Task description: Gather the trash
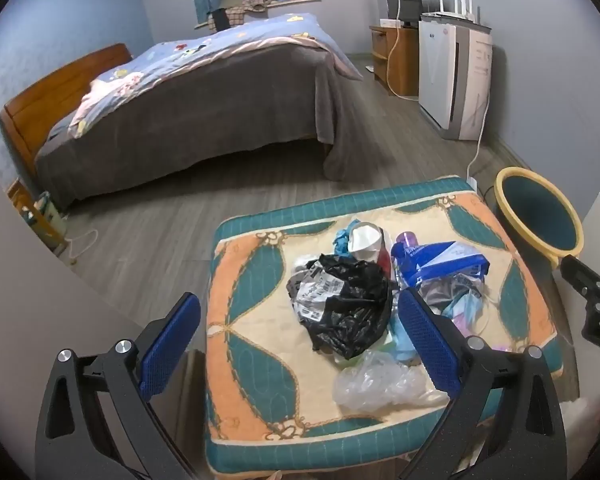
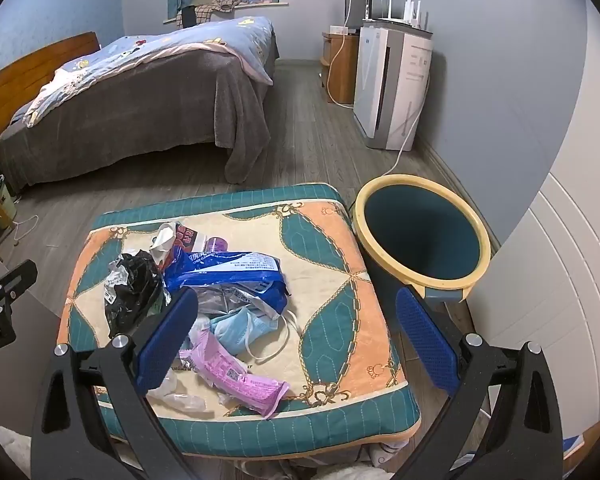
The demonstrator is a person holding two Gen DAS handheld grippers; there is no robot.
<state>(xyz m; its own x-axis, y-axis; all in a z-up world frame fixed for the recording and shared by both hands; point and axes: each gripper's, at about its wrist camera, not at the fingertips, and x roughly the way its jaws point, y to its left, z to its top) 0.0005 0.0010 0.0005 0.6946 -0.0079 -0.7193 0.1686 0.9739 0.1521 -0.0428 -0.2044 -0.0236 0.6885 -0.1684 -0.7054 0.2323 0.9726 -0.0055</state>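
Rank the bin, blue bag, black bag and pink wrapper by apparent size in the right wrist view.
1. Bin, clearly largest.
2. Blue bag.
3. Black bag and pink wrapper look alike; the wrapper lies nearer the camera, so I won't rank them.

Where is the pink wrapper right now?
The pink wrapper lies on the cushion's near edge in the right wrist view, just below the blue face mask.

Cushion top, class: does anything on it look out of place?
Yes. A heap of litter lies on the patterned cushion: a black bag, a blue wrapper, a face mask and a pink wrapper. The bin beside it looks empty.
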